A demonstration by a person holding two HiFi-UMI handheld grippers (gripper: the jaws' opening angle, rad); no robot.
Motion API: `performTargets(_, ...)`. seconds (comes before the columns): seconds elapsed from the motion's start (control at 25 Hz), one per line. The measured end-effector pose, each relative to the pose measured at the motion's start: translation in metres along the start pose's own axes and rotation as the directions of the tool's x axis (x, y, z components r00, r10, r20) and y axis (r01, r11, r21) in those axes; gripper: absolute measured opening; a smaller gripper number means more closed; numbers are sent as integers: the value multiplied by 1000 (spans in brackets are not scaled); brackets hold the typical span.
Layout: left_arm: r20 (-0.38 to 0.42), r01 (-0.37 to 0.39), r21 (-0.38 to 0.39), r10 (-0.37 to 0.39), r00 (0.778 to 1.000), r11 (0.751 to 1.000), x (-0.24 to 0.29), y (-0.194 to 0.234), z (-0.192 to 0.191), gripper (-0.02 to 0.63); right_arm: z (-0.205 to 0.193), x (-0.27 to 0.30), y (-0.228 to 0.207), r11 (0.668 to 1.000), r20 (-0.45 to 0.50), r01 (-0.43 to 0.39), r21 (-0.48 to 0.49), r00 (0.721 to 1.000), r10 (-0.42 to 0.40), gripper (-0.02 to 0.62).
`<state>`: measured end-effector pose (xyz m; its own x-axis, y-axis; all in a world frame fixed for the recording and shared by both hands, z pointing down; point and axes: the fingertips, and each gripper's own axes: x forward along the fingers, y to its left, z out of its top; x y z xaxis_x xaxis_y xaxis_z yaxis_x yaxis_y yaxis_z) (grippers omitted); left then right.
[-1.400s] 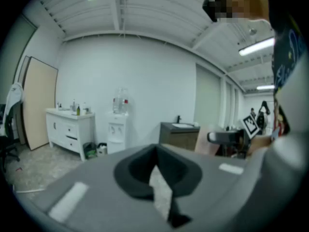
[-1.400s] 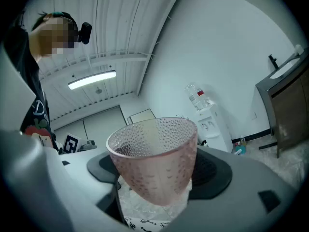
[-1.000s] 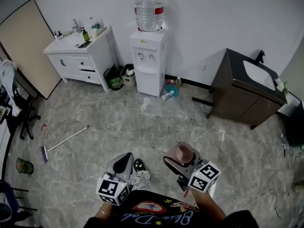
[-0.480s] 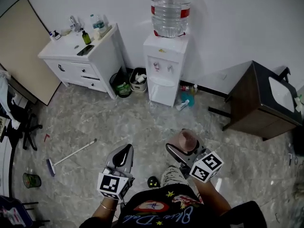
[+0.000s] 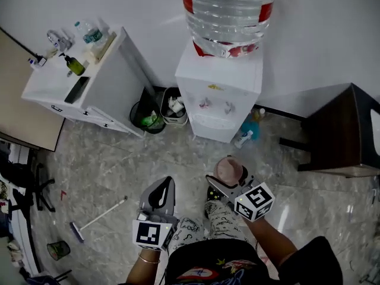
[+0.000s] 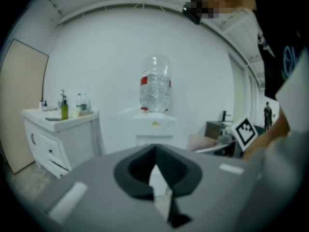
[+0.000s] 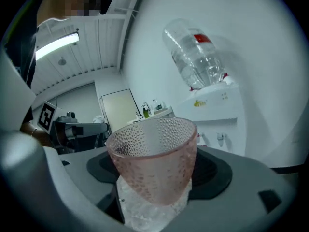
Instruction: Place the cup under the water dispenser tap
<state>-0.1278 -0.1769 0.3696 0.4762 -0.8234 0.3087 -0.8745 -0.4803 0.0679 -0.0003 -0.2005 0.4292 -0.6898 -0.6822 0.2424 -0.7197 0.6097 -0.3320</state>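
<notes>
Nearby, at the bottom of the head view, the person's two arms hold the tools out over a marbled floor (image 5: 119, 171), patterned trousers (image 5: 196, 227) showing between them. The left gripper (image 5: 164, 184) has its fingers brought together with nothing between them; its own view shows the dark pads meeting in a narrow V. The right gripper (image 5: 233, 181) sits a little further forward, and its fingers are clamped on the lower part of a pink dimpled cup (image 7: 153, 166), which stands upright with its mouth open to the ceiling. The cup is in the air above the floor, in front of the dispenser (image 5: 221, 97) and apart from it, not under the taps (image 5: 215, 105); in the right gripper view the two taps show just past the cup's right rim. A broom (image 5: 98, 219) lies on the floor to the left. Against the wall the white dispenser carries an upturned clear bottle (image 5: 228, 8) with a red band. Two bins (image 5: 159, 113) stand just beside its left side and a blue bottle (image 5: 250, 129) lies at its right foot. Further left a white counter (image 5: 53, 91) holds small bottles and a tap, and a dark cabinet (image 5: 344, 132) stands to the right
</notes>
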Motion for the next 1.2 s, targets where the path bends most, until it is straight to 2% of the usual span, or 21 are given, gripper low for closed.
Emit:
performTargets(0.08,29,16,-50,-15,999,999,45,27,1,-3,-2,46,-32,1000,29,19,-9,999,-19,373)
performTargets(0.2,23,30,-40,-29,999,999,106,64,-18,-3,-17,112,-82,995,60,89,-35,994,-86,373)
performTargets(0.44,-42,92,-69,-95,995,993,184,84,-85,-3,-81,190,-166,959,114,278,57,952,-283,373)
performTargets(0.68,-119,189,-72,-196,973,979,201,83,-123,-3,-126,251,-225,912,106,410,6,907,-408,373)
performTargets(0.8,-164,189,-109,-205,965,976,195,101,-135,-3,-142,267,-243,881,90,472,-11,878,-470,373)
performTargets(0.96,-225,193,-89,-208,952,977,195,123,-147,-3,-152,281,-261,838,88,544,-44,837,-540,373)
performTargets(1.08,-231,205,-108,-225,946,973,198,130,-150,-3,-156,284,-267,809,88,581,-91,814,-575,373)
performTargets(1.2,-230,220,-124,-243,942,968,199,134,-150,-3,-160,286,-269,784,74,615,-82,788,-611,372)
